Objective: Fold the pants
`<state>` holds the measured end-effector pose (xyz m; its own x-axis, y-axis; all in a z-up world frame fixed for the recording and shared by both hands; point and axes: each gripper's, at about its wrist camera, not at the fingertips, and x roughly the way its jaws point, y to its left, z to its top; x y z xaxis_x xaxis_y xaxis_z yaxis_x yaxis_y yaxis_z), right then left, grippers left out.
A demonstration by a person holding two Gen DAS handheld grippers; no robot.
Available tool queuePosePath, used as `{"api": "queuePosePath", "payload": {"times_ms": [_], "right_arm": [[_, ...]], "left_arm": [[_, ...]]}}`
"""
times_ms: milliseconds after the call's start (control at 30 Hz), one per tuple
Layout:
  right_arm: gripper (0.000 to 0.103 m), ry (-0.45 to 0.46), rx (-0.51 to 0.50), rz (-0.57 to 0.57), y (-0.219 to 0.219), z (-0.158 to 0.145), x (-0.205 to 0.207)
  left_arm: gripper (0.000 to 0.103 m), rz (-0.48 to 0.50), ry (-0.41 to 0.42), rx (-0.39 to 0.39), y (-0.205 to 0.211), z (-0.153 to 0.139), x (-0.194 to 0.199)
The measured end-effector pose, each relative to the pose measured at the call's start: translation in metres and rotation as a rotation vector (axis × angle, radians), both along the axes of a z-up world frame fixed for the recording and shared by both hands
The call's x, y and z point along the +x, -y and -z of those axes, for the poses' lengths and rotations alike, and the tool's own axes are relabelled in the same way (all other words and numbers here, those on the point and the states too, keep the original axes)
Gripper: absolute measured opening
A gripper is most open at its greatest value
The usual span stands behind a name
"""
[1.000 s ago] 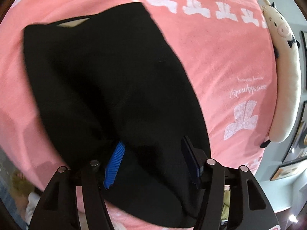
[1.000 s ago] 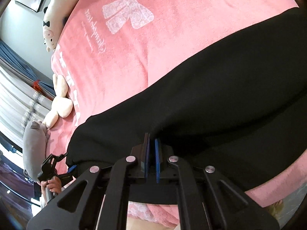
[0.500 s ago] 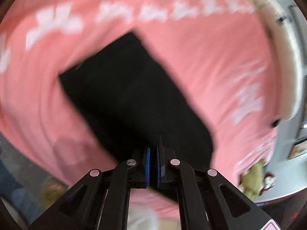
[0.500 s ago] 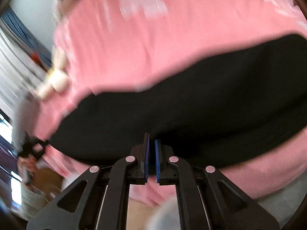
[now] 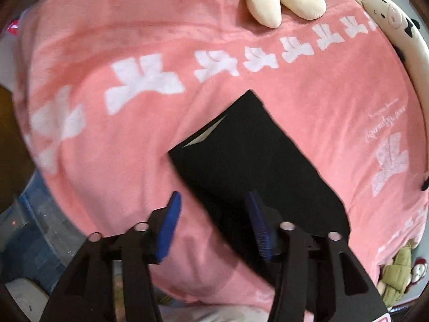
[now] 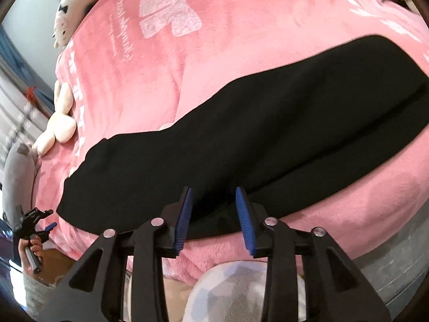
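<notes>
Pants: the long black fabric pants [image 6: 241, 139] are seen laid flat across the centre of the right wrist frame, on the pink fleece blanket with white bow prints [image 6: 241, 40]; the waist end [image 5: 214, 131] is shown at the centre of the left wrist frame.
Left claw [image 5: 214, 222]: released, blue pads spread, nothing gripped, seen at the lower centre over the pants edge.
Right claw [image 6: 214, 214]: released, nothing gripped, at the lower centre by the near edge of the pants.
Surroundings: a cream plush toy [image 5: 281, 2] is seen at the top of the left wrist frame.
</notes>
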<state>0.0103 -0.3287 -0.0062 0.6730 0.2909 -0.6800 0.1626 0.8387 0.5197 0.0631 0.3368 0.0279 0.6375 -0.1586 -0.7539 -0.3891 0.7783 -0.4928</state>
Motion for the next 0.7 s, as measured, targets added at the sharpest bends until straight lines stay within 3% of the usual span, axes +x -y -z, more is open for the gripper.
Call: {"api": "queuePosePath", "payload": {"times_ms": [100,167,200,233,367,433,500,567,700], "right_arm": [[0.033,-0.004,0.011,0.002,-0.003,0.002,-0.001],[0.034,-0.007,0.005,0.002,-0.004,0.001,-0.004],[0.034,-0.010,0.000,0.003,-0.004,0.001,-0.004],[0.034,-0.013,-0.006,0.004,-0.003,0.000,-0.006],[0.034,0.006,-0.028,0.038,0.009,-0.007,-0.012],[0.040,0.004,-0.043,0.074,0.019,-0.007,-0.012],[0.040,-0.016,-0.078,0.132,0.037,-0.004,-0.015],[0.040,-0.017,-0.073,0.198,0.062,-0.005,-0.023],[0.043,-0.002,-0.080,0.318,0.113,-0.013,-0.039]], "left_arm": [[0.062,0.035,-0.035,-0.102,0.003,0.017,0.029],[0.059,0.029,-0.016,-0.235,-0.003,0.030,0.039],[0.040,0.019,0.003,-0.267,-0.008,0.033,0.036],[0.004,0.006,0.035,-0.287,-0.013,0.030,0.037],[0.005,-0.027,0.034,-0.143,-0.020,0.006,0.036],[0.010,-0.026,-0.042,-0.074,-0.018,0.015,0.042],[0.014,-0.018,-0.134,-0.035,-0.013,0.032,0.045],[0.017,-0.039,-0.121,0.017,-0.003,0.027,0.033],[0.050,-0.106,-0.071,0.246,0.023,-0.005,0.003]]}}
